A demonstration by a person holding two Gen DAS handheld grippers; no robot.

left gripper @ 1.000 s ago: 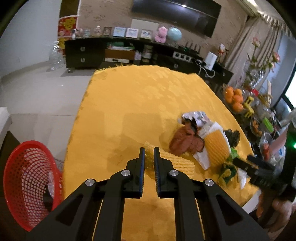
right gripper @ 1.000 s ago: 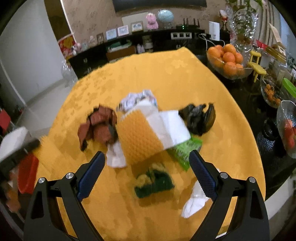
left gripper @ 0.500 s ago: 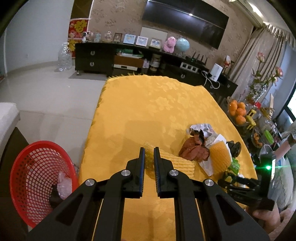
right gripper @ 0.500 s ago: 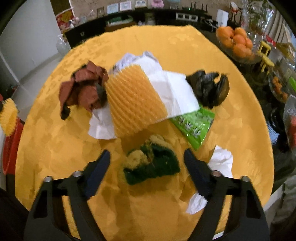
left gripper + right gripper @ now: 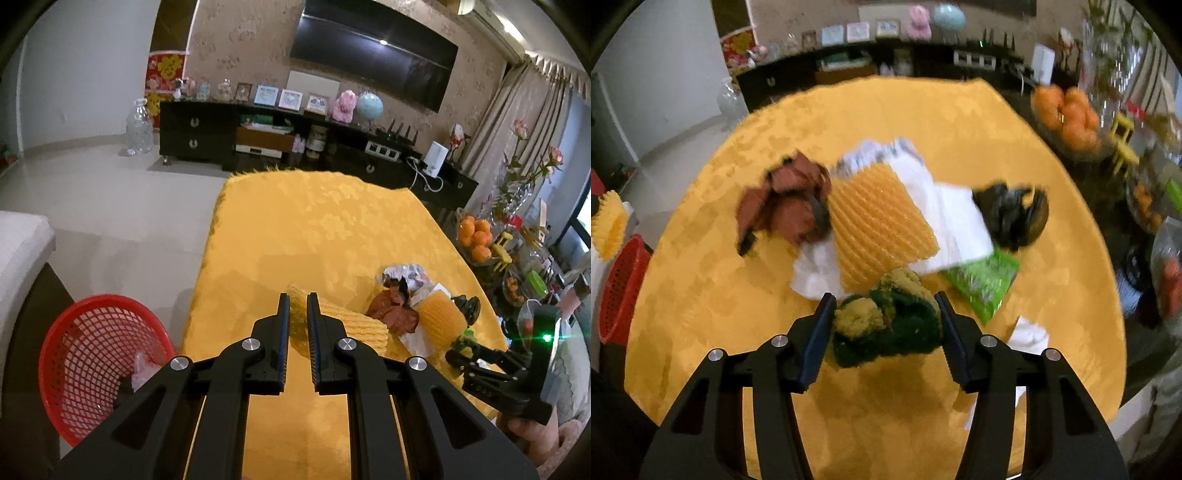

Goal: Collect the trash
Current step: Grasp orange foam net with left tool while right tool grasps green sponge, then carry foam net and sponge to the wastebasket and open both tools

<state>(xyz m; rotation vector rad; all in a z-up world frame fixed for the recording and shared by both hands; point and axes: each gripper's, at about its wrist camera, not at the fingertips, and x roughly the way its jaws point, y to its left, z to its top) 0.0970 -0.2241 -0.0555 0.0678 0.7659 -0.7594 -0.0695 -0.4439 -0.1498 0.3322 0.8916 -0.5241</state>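
A green and tan scrap (image 5: 886,325) lies on the yellow tabletop (image 5: 960,122), between the right gripper (image 5: 886,321) jaws, which have just been closing and now touch its sides. The left gripper (image 5: 297,325) jaws are clamped on a yellow foam net (image 5: 340,325) beside the trash pile, with the red basket (image 5: 74,350) on the floor to its left.

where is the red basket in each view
Left wrist: the red basket is at lower left, on the floor beside the yellow table.
Right wrist: it shows at the far left edge, partly cut off.
Shared landmark: the brown crumpled wrapper on the table.
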